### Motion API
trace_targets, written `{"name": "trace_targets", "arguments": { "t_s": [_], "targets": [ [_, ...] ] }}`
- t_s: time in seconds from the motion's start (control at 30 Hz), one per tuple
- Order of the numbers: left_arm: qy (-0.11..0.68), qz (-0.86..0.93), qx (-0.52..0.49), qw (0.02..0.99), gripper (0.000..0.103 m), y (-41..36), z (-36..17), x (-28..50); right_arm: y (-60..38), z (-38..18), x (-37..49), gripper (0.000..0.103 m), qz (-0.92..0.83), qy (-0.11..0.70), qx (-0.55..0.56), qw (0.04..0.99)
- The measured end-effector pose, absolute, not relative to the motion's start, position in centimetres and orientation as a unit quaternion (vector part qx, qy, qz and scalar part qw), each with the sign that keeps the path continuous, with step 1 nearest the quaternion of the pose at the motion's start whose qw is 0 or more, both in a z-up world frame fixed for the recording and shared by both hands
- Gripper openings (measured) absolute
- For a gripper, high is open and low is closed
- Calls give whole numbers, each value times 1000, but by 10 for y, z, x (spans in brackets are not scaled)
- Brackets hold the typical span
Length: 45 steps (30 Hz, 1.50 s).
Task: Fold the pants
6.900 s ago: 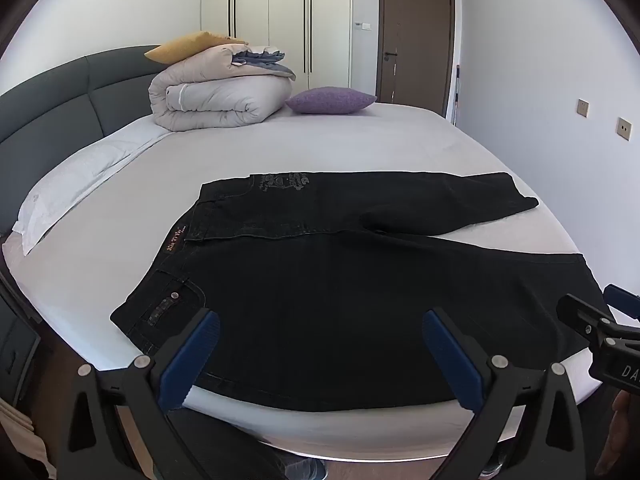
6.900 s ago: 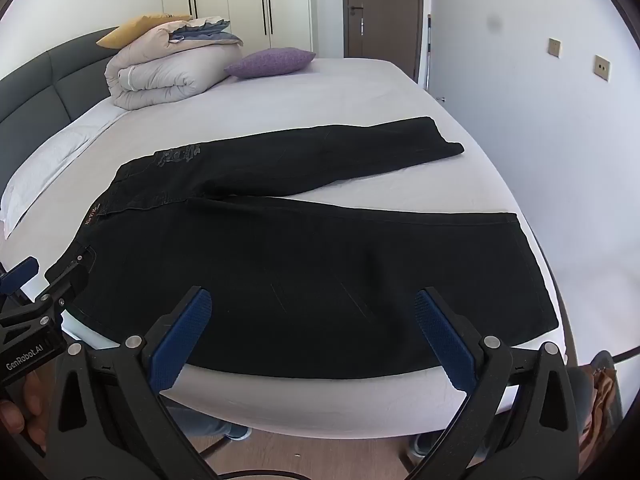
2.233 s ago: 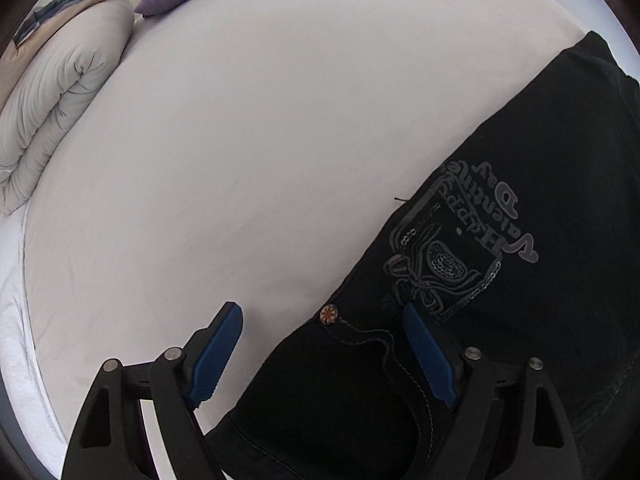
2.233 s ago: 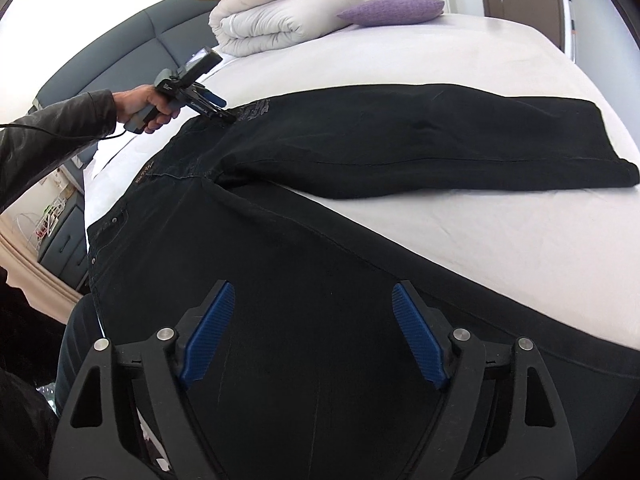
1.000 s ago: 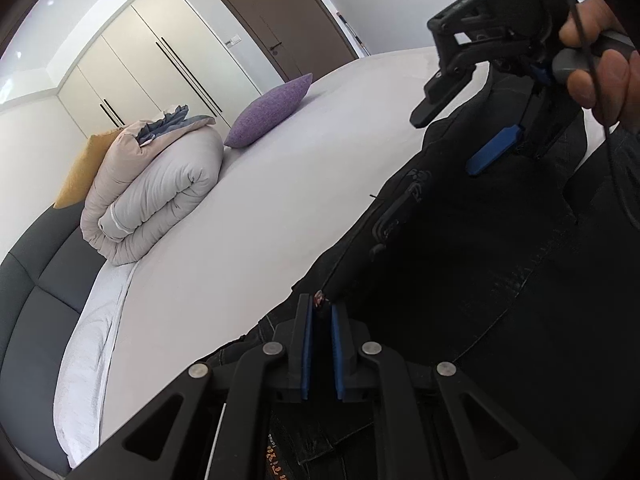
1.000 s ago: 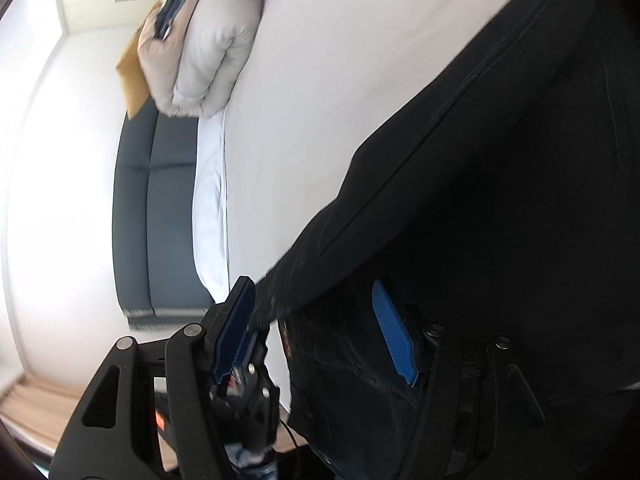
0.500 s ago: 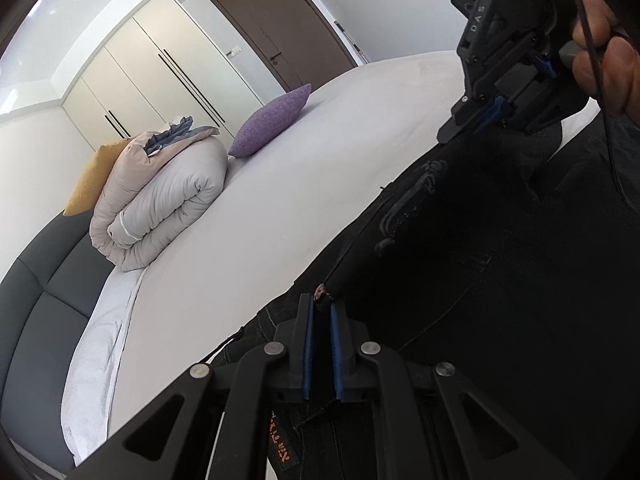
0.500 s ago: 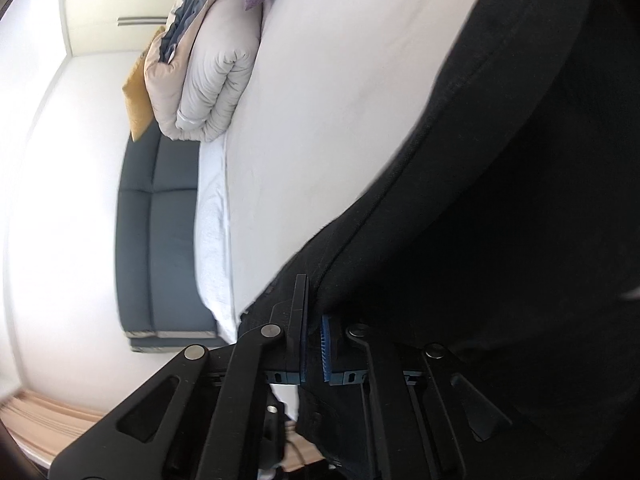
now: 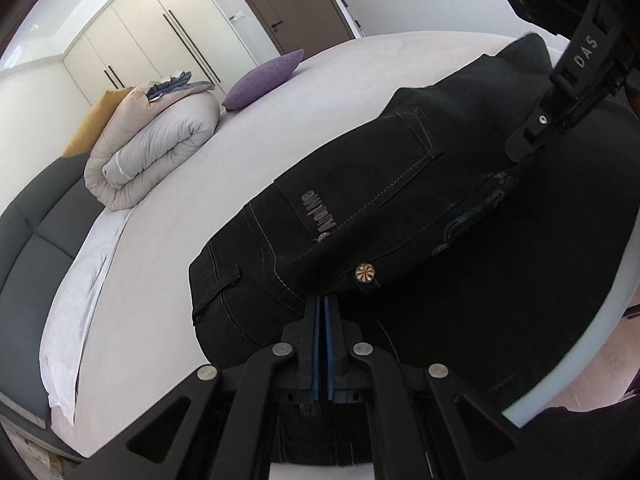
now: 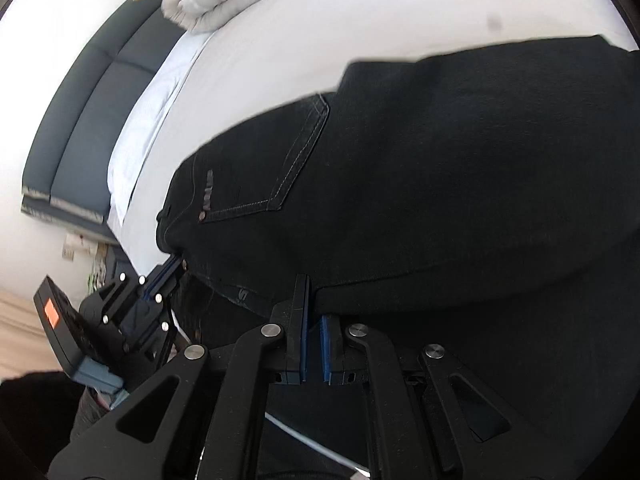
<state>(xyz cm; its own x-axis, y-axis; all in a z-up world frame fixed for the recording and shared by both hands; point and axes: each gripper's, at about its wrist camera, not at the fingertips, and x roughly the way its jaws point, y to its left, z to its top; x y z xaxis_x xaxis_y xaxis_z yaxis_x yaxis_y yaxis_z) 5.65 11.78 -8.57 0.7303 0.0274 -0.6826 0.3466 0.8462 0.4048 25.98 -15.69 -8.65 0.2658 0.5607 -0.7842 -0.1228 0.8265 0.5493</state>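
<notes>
Half a second ago the far half of the pants [image 9: 400,184] lay flatter on the bed [image 9: 248,120]; now we see it lifted and doubled toward us, back pocket up. We count one pair of pants and two grippers. The left gripper [image 9: 322,304] is clamped on the waistband; the right gripper [image 10: 314,300], jaws nearly together, pinches the cloth's edge.
</notes>
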Motion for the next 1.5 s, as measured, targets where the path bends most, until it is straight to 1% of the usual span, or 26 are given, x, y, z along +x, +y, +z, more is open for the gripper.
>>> {"name": "trace_targets", "arguments": {
  "t_s": [0.23, 0.3, 0.47, 0.6, 0.7, 0.87, 1.0, 1.1, 1.13, 1.17, 1.23, 1.3, 1.33, 1.5],
  "targets": [
    [368, -74, 248, 893, 2, 127, -94, 22, -103, -94, 229, 4, 247, 583, 162, 757],
    [371, -71, 248, 892, 2, 127, -96, 18, -87, -95, 238, 4, 251, 584, 156, 756],
    [381, -53, 256, 887, 0, 133, -102, 17, -82, -102, 227, 4, 255, 582, 140, 759],
    [393, -37, 236, 888, 0, 146, -107, 18, -85, -105, 219, 4, 256, 582, 133, 760],
    [390, -30, 217, 894, 0, 151, -102, 11, -86, -113, 214, 4, 252, 586, 129, 759],
    [371, -17, 184, 910, 1, 157, -85, 11, -81, -102, 207, 4, 259, 577, 122, 765],
    [361, -26, 143, 921, 1, 160, -70, 28, -84, -105, 204, 4, 257, 580, 116, 764],
    [369, -31, 129, 920, 2, 156, -72, 43, -85, -113, 210, 5, 250, 582, 119, 764],
    [373, -31, 129, 918, 4, 155, -74, 49, -88, -117, 208, 5, 249, 583, 126, 763],
    [377, -29, 130, 916, 9, 153, -77, 53, -94, -116, 204, 5, 251, 581, 126, 764],
    [390, -22, 125, 912, 16, 150, -87, 56, -91, -118, 203, 6, 253, 580, 122, 765],
    [431, -22, 112, 895, 16, 153, -103, 69, -91, -121, 202, 6, 255, 578, 121, 766],
    [437, -23, 113, 892, 17, 152, -108, 71, -90, -122, 202, 6, 257, 578, 121, 765],
    [431, -6, 179, 885, 20, 138, -111, 69, -102, -133, 200, 7, 268, 576, 137, 760]
  ]
}}
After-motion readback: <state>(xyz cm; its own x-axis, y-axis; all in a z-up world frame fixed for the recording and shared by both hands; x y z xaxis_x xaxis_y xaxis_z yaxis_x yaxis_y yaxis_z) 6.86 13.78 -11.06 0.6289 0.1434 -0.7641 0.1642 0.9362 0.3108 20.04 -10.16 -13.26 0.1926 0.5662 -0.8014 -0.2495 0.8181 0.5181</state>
